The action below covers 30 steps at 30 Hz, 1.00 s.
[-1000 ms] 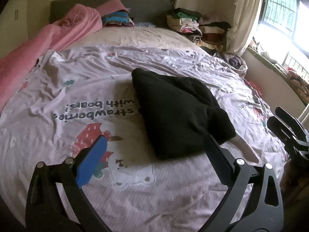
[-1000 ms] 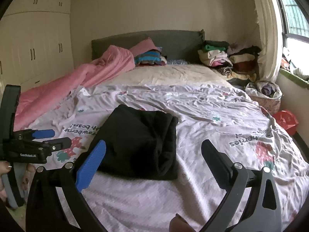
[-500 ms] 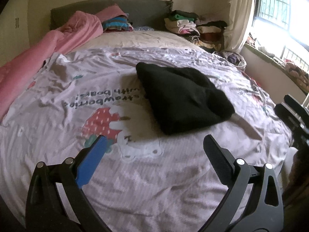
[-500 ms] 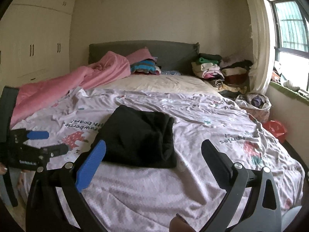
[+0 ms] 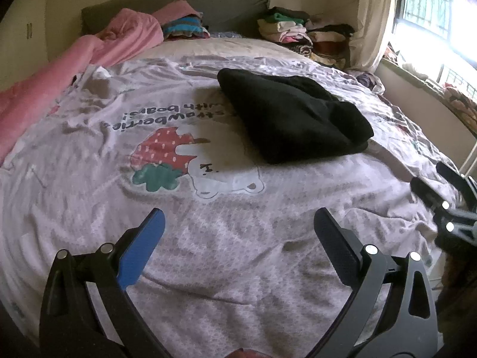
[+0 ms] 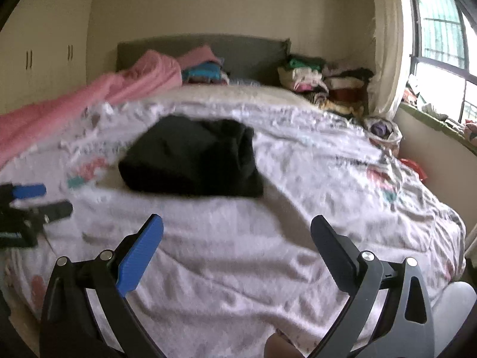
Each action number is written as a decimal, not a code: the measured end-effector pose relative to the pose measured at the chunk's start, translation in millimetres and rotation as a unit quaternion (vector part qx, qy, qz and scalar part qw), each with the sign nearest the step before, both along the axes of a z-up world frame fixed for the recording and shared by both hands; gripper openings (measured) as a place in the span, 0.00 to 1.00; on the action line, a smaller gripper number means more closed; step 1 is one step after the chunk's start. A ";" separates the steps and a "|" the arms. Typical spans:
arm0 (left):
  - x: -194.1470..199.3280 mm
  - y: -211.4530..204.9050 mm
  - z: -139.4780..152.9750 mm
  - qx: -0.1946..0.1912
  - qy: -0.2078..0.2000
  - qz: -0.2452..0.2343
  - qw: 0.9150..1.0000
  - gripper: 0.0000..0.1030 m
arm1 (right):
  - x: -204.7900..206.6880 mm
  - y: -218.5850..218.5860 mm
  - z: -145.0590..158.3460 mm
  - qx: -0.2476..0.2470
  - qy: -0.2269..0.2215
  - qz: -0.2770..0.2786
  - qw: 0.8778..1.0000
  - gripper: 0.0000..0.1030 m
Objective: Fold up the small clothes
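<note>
Left wrist view: the left gripper (image 5: 238, 223) hangs above the near part of the bed, and its two fingers are spread wide with nothing between them. The black garment (image 5: 293, 116) lies folded on the printed bedsheet (image 5: 89, 155), ahead of this gripper and a little to its right, well apart from the fingertips. It partly covers the printed words, just beside the strawberry and bear picture (image 5: 190, 164). In the right wrist view, which is blurred, the right gripper (image 6: 237, 226) is also spread wide and holds nothing. The garment is ahead of it, a little to its left, and no finger touches it. A pink blanket (image 5: 59, 68) lies along the left side of the bed, and stacks of clothes (image 5: 301, 34) stand at the headboard.
</note>
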<state>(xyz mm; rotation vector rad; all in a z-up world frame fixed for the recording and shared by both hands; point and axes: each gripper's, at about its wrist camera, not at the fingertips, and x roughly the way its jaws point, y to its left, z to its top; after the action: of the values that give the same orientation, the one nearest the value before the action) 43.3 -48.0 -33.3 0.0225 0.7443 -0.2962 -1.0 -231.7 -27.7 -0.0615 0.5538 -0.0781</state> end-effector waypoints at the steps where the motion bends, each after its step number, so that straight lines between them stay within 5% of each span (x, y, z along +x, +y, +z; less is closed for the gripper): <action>1: -0.2 0.0 -0.9 -0.001 0.000 -0.001 1.000 0.91 | 1.2 -0.1 -4.4 0.004 0.009 0.000 1.000 0.96; 30: 2.8 6.8 -2.8 0.001 0.007 0.018 1.000 0.91 | 0.2 1.1 -9.0 0.015 0.023 0.002 1.000 0.96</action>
<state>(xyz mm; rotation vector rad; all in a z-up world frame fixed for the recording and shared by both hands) 46.1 -41.1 -36.1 0.0082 0.7578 -0.2615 -0.7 -230.6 -36.7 -0.0356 0.6003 -0.0641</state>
